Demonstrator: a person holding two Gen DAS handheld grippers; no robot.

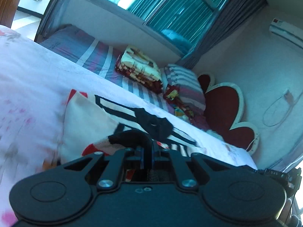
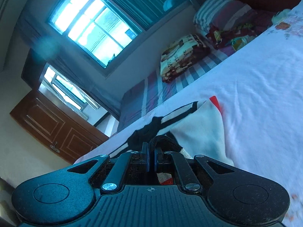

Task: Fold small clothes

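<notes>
A small cream garment [image 1: 89,121] with black stripes, a black bow and red patches lies on the white floral bedsheet [image 1: 34,75]. My left gripper [image 1: 147,151] is shut on the garment's black trimmed edge, which curls over the fingers. In the right wrist view the same garment [image 2: 198,124] lies on the sheet. My right gripper [image 2: 150,153] is shut on another part of its black edge. Both views are tilted and slightly blurred.
A folded printed blanket [image 1: 140,66] and a striped pillow [image 1: 187,87] lie on the striped bedding beyond the sheet. A red flower-shaped headboard [image 1: 225,111] stands at the bed's end. A window [image 2: 94,22] and a wooden door [image 2: 55,126] are behind.
</notes>
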